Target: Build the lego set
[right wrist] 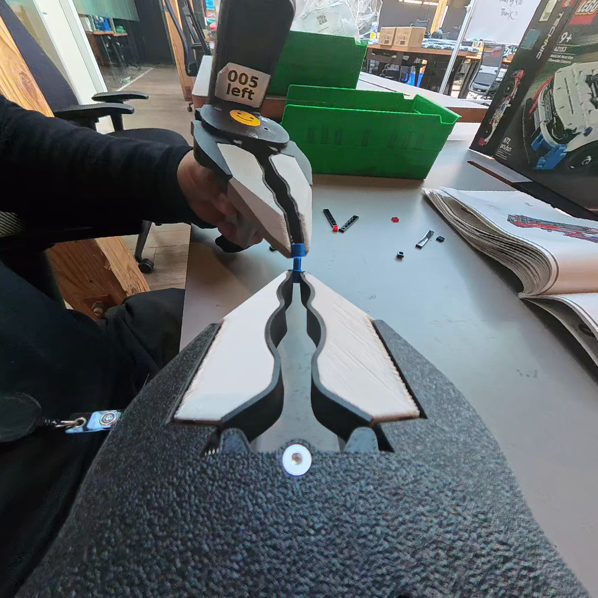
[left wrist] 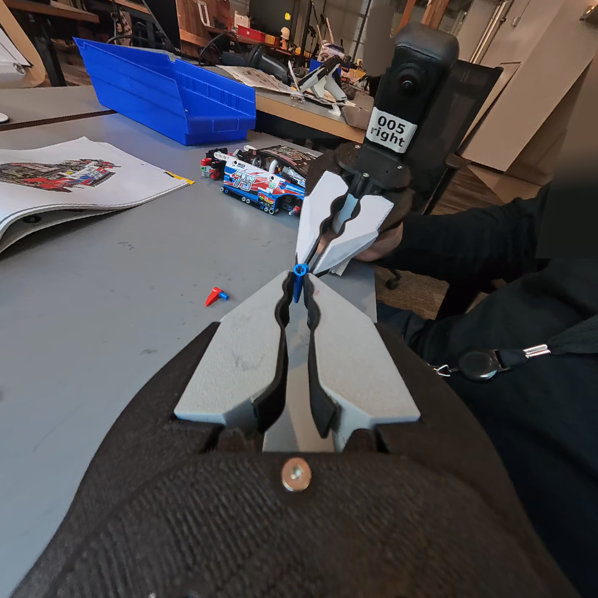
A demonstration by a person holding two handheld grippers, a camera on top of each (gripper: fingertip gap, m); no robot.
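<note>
My left gripper [left wrist: 297,277] is shut on a small blue Lego pin piece [left wrist: 297,288], held above the grey table [left wrist: 129,323]. My right gripper [left wrist: 307,268] comes in from the upper right, and its tips meet the ringed end of the same blue piece. In the right wrist view, my right gripper [right wrist: 296,274] pinches the thin end of the blue piece [right wrist: 296,263], and the left gripper [right wrist: 299,250] grips its thicker end from above. I cannot tell whether it is one piece or two joined. A partly built Lego race car [left wrist: 259,181] stands farther back on the table.
A red piece with a blue pin [left wrist: 215,296] lies near my left fingers. Instruction booklets [left wrist: 81,181] [right wrist: 517,242] lie open. A blue bin [left wrist: 168,94], green bins [right wrist: 365,142], the set's box [right wrist: 550,97] and small black parts [right wrist: 343,221] stand around. The table edge [left wrist: 375,291] is close. My two grippers' fingertips are within a few centimetres of each other.
</note>
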